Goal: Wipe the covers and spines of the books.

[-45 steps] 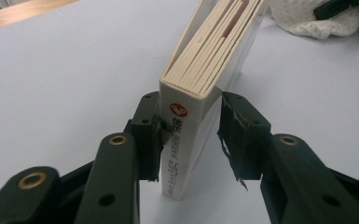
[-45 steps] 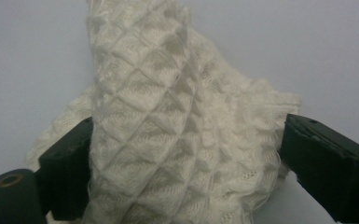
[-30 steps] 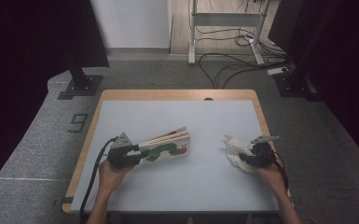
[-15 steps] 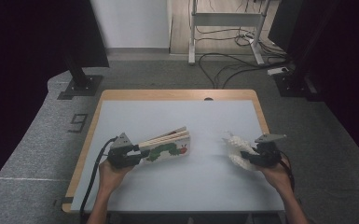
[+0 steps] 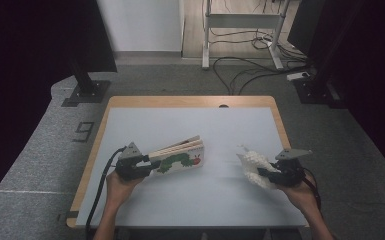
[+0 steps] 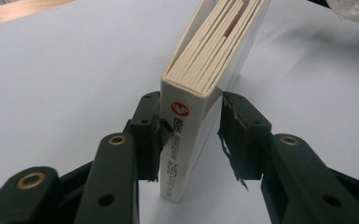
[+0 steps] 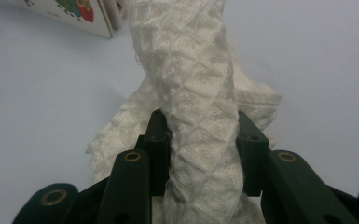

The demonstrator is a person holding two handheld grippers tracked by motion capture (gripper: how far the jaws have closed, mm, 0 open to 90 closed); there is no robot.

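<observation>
A thick board book with a caterpillar on its cover lies tilted on the pale blue table, left of centre. My left gripper is shut on its spine end. In the left gripper view the book stands on edge between the pads of the left gripper. At the right, my right gripper is shut on a white waffle-knit cloth. The right gripper view shows the cloth bunched and rising between the jaws of the right gripper, its lower folds trailing toward the table.
The table has a wooden rim. Beyond it on the grey floor are a black stand base, a white desk frame and loose cables. Another dark stand sits at the far right.
My right gripper has moved a little to the right and upward, carrying the white cloth with it. The left gripper and the book have stayed put.
</observation>
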